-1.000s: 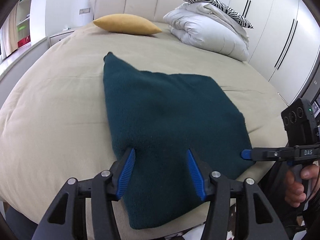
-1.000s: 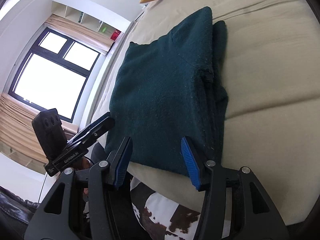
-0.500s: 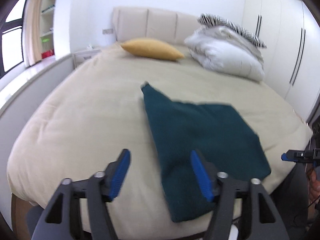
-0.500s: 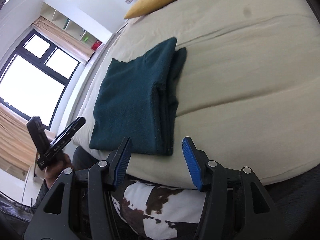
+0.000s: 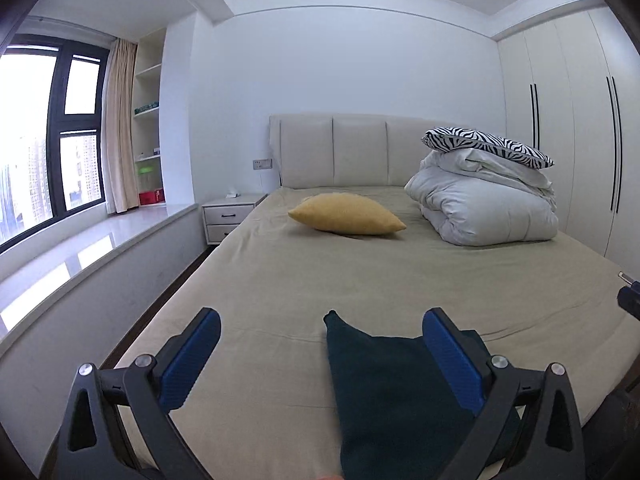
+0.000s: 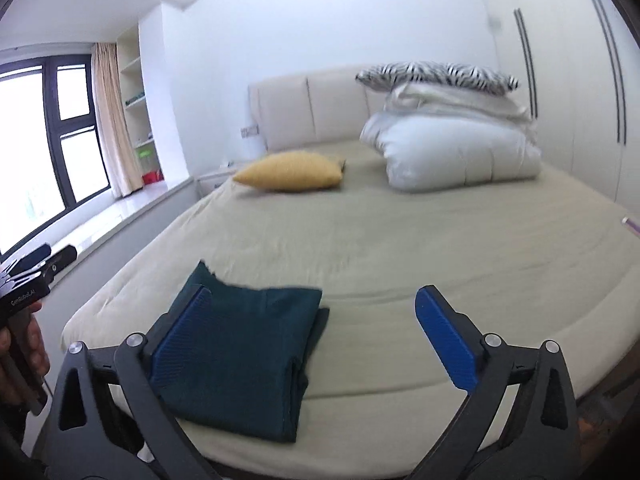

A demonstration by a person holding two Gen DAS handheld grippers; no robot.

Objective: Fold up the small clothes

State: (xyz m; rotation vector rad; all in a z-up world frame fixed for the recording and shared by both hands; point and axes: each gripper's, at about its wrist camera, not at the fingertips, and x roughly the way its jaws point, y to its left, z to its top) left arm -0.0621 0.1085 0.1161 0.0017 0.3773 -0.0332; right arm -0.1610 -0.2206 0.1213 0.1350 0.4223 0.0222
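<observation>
Because the dark green garment (image 6: 244, 356) already lay folded into a compact rectangle near the foot edge of the bed (image 6: 400, 240), low and left of centre in the right wrist view, I had both tools clear of it with nothing between their pads. My left tongs (image 5: 320, 364) were spreading to their widest, blue pads far apart, and the cloth showed behind the right-hand pad at the lower middle of that frame only because the camera looked over it, not because it was gripped. My right tongs (image 6: 308, 336) were likewise opening wide and empty; the left pad overlapped the garment in the picture, but I judged it to hang above the fabric and not press on it. Layered edges showed along the garment's right side, which I took as the stacked folds. It sat close to the mattress edge, I supposed, so it stayed within easy reach. A yellow cushion (image 5: 346, 219) and a rolled white duvet (image 5: 484, 212) with a zebra pillow (image 5: 486, 145) lay well apart at the upper part of both frames, out of the working area. I judged this piece finished.
</observation>
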